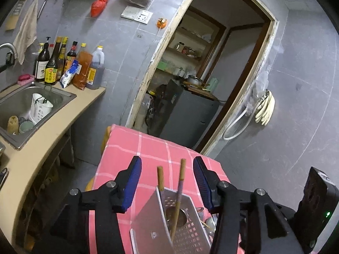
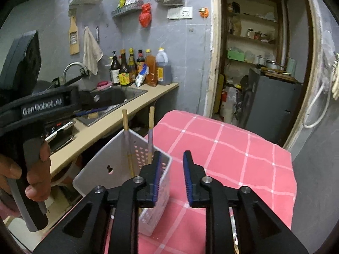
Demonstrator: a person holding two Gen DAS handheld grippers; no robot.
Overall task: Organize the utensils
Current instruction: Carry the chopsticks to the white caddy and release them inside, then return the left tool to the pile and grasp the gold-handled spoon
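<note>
Left gripper (image 1: 167,182): fingers parted wide, holding nothing; chopsticks (image 1: 181,182) stand between them, untouched.
Utensil holder (image 2: 118,165): on the pink-checked bench (image 2: 233,148), chopsticks upright inside.
Right gripper (image 2: 171,177): fingers narrowly apart, empty, beside the holder's rim.
Advice: withdraw straight, without knocking the holder.

each view is taken from a wrist, looking forward and downward along its gripper. the white perforated plastic utensil holder (image 1: 182,218) (image 2: 135,165) is seen close in both, on the pink checked desk (image 1: 152,148) (image 2: 233,148); the grey tiled wall (image 1: 118,48) (image 2: 186,48) is shared behind.
</note>
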